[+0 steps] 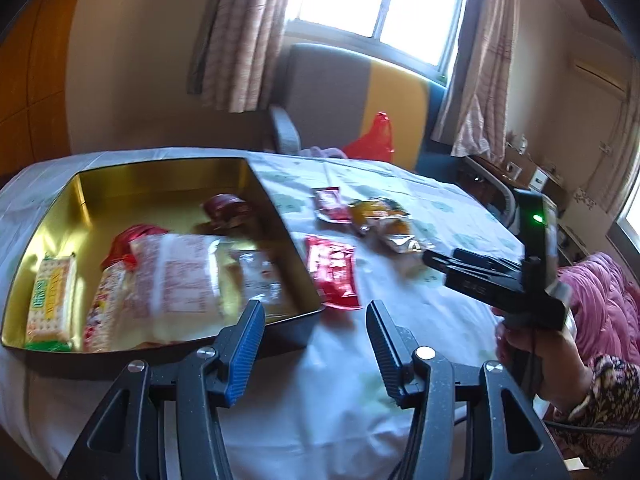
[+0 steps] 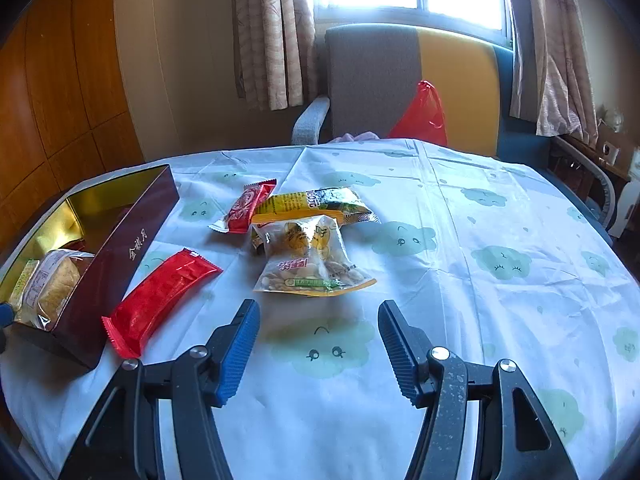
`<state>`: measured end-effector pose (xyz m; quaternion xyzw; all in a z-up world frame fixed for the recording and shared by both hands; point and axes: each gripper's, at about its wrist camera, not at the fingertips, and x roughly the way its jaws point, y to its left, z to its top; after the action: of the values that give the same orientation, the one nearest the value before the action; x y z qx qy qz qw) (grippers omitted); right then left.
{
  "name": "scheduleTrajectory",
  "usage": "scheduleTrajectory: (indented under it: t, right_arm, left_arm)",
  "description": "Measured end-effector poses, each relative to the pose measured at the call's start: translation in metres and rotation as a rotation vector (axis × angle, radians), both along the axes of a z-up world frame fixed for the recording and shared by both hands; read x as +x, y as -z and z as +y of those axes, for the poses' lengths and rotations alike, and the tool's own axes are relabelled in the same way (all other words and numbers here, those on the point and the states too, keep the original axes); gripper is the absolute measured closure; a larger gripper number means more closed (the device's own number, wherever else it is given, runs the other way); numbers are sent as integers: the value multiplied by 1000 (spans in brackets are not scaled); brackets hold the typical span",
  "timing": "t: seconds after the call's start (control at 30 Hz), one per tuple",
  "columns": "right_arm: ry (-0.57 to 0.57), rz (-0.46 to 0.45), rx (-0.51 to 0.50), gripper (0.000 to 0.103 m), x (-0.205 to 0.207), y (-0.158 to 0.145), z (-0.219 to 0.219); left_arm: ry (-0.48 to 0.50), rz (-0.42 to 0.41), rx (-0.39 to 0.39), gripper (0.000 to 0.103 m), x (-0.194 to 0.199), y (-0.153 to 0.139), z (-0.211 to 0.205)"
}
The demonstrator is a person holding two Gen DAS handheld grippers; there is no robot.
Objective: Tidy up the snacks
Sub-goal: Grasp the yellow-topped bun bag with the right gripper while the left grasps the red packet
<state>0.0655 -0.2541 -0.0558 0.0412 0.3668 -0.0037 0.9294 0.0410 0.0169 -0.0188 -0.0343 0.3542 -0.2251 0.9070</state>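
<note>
Both black plastic two-finger grippers (image 1: 316, 328) (image 2: 318, 330) carry ribbed blue pads and silver pivot screws; the right hand (image 1: 532, 356) wears a dark patterned sleeve (image 1: 608, 396).

Armchair (image 2: 416, 80) behind table; red bag (image 2: 422, 116); curtains (image 2: 272, 32)

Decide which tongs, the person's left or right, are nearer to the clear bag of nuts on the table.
Right. The right tongs point straight at the bag of nuts, just short of it. The left tongs hang by the tin's corner, across the long red packet.
</note>
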Motion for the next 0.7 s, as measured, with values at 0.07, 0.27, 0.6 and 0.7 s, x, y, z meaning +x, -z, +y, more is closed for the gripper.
scheduleTrajectory:
  t: [0.07, 0.27, 0.6, 0.7]
  right_arm:
    - [-17, 18, 4, 40, 10, -1, 0]
    - [-30, 33, 8, 25, 61, -9, 6]
    - [-65, 152, 19, 47, 99, 25, 9]
    - [-68, 144, 31, 51, 91, 24, 8]
  left_arm:
    - [2, 3, -5, 49, -2, 0, -4]
    - [-34, 38, 3, 49, -1, 4, 0]
    - [-38, 26, 37, 49, 1, -1, -3]
    - [-3, 22, 53, 49, 6, -3, -17]
